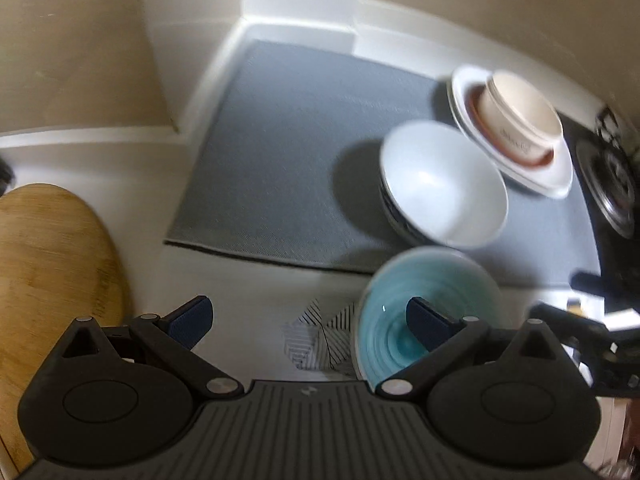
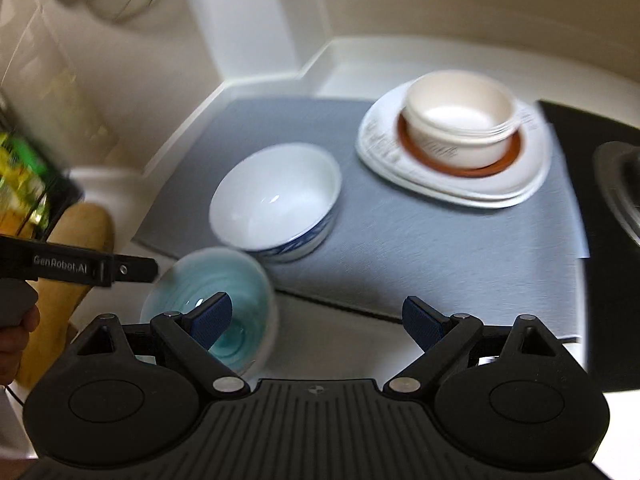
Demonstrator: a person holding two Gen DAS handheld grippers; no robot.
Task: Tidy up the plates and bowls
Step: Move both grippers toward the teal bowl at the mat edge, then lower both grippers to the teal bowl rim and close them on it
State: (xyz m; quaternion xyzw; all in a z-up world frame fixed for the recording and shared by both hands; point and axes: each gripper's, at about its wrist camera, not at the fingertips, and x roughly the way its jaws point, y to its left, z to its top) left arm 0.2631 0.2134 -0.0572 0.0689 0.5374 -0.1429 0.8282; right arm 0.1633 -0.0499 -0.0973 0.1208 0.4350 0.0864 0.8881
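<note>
Claws both stand wide apart and empty: the left claw (image 1: 310, 322) and right claw (image 2: 316, 320) hover over the white worktop (image 1: 248, 288) beside the glazed turquoise ceramic bowl (image 2: 212, 300). Closing on its rim off-centre could tip it off the worktop edge or knock the nearby white bowl with blue outside (image 2: 276, 200) on the grey drying mat (image 2: 420, 248). Farther back, a cream bowl (image 2: 460, 120) tops stacked white plates (image 2: 380, 148); a wooden board (image 1: 48, 264) lies left.

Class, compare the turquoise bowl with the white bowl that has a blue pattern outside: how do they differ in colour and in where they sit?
The turquoise bowl has a blue-green inside with ringed swirls; the white bowl is plain white inside, with blue pattern on its outer wall. The turquoise bowl sits on the white counter, off the grey mat; the white bowl sits on the mat. Both stand upright and empty.
</note>
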